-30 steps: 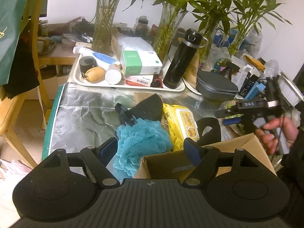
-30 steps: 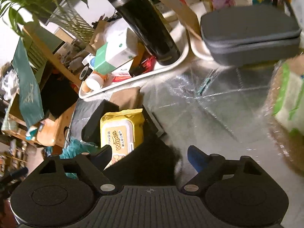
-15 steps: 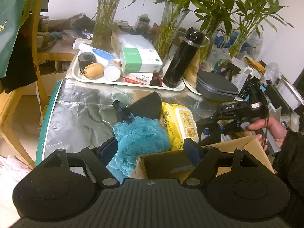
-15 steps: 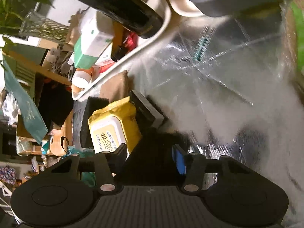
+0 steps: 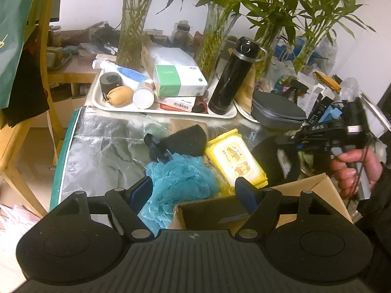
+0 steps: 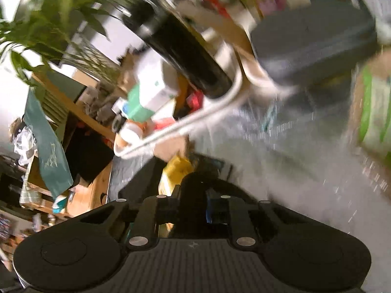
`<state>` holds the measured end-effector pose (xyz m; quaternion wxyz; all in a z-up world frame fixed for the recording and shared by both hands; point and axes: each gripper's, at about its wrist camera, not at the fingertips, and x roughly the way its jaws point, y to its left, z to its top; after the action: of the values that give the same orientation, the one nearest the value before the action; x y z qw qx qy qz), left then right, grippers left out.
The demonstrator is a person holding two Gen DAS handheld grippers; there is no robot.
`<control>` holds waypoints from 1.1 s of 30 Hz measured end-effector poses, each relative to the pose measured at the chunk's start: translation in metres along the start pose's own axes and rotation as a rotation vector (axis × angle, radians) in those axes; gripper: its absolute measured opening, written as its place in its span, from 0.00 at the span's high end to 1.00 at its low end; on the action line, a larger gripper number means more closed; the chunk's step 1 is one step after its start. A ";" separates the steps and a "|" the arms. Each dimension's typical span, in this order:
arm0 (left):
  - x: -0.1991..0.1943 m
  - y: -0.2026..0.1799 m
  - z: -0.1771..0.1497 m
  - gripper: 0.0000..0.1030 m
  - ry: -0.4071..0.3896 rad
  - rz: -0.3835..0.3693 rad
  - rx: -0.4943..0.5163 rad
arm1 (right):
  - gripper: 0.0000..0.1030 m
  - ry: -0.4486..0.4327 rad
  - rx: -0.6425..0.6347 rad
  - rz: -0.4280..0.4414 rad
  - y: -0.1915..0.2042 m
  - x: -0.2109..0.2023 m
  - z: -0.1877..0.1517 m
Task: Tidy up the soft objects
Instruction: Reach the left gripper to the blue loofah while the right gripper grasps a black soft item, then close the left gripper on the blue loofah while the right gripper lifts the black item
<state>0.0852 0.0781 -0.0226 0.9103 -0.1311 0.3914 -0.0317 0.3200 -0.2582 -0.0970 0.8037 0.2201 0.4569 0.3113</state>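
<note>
My right claw (image 6: 193,210) has just been closing and now pinches a black soft piece (image 6: 195,183), low in the centre of its view; the blur suggests it is lifting. In the left view that piece (image 5: 266,156) hangs at centre right, above the cardboard box (image 5: 315,190). My left claw (image 5: 193,193) stands wide and empty over the blue bath pouf (image 5: 178,180), beside the yellow wipes pack (image 5: 234,158). Next, I judge, carry the piece over the box and release.
</note>
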 end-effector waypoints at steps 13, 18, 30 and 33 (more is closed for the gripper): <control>-0.010 -0.004 0.007 0.28 -0.021 0.007 0.020 | 0.79 -0.050 -0.433 -0.167 0.042 -0.003 -0.019; -0.010 -0.004 0.010 0.29 -0.017 0.014 0.030 | 0.72 0.015 -0.530 -0.224 0.048 0.009 -0.031; 0.010 0.016 0.026 0.29 0.023 -0.012 -0.008 | 0.83 -0.108 -0.530 -0.276 0.052 -0.013 -0.028; 0.022 0.023 0.031 0.29 0.043 -0.020 -0.008 | 0.83 -0.157 -0.517 -0.276 0.052 -0.022 -0.024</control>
<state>0.1220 0.1030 -0.0232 0.9007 -0.1381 0.4098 -0.0419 0.2749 -0.2349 -0.0624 0.9007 -0.0326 0.3243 0.2873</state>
